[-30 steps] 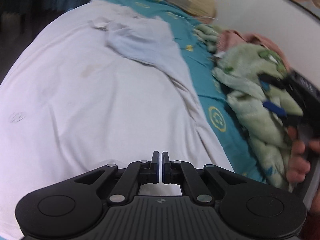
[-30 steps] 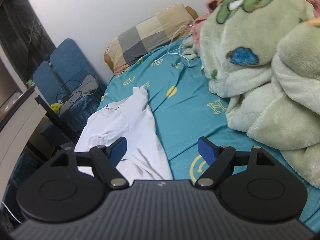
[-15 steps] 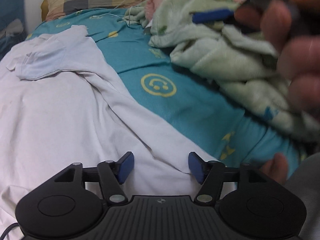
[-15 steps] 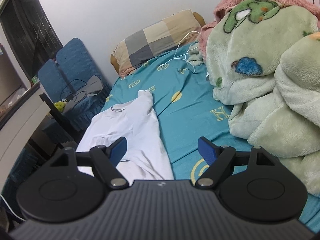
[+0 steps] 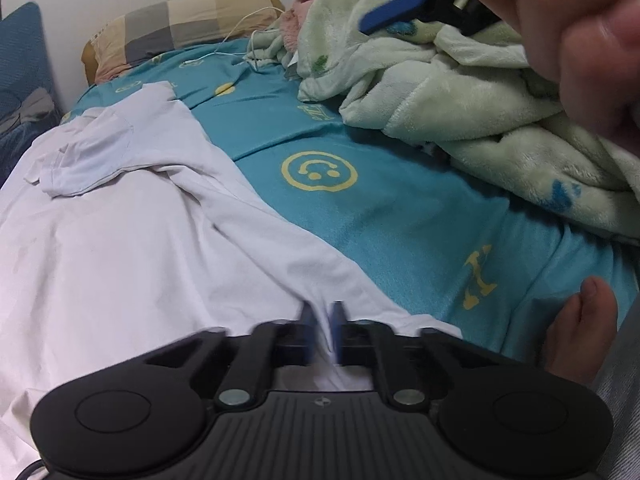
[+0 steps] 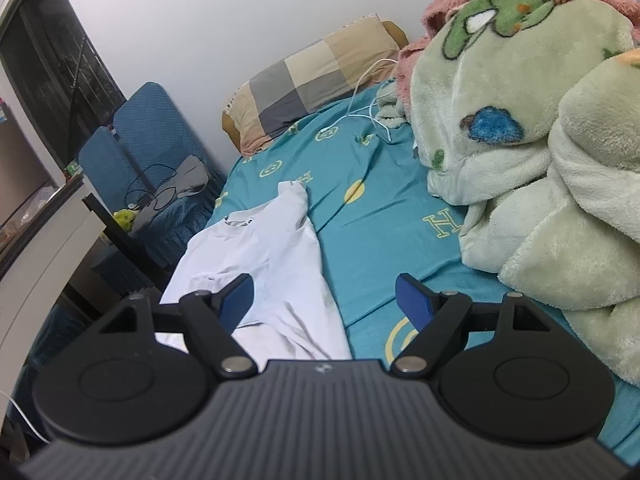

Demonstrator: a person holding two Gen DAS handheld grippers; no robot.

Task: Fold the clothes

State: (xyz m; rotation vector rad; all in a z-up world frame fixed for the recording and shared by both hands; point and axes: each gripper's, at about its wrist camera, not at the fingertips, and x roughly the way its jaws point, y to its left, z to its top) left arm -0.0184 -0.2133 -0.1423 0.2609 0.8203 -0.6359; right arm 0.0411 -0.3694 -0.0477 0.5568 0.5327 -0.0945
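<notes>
Left gripper (image 5: 322,330) is motion-blurred, its jaws just closed onto the hem of the white shirt (image 5: 132,248) lying on the teal bedsheet (image 5: 400,208). Right gripper (image 6: 325,300) stands wide open and empty above the shirt's edge. Only its view shows the blue chair (image 6: 152,148).

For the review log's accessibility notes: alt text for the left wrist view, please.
The left gripper, its jaws pinched shut on the near edge of a white shirt, which is spread on a teal bedsheet. A green fleece blanket is heaped at right, a checked pillow beyond.

White shirt (image 6: 256,256) on teal bedsheet (image 6: 384,216)
</notes>
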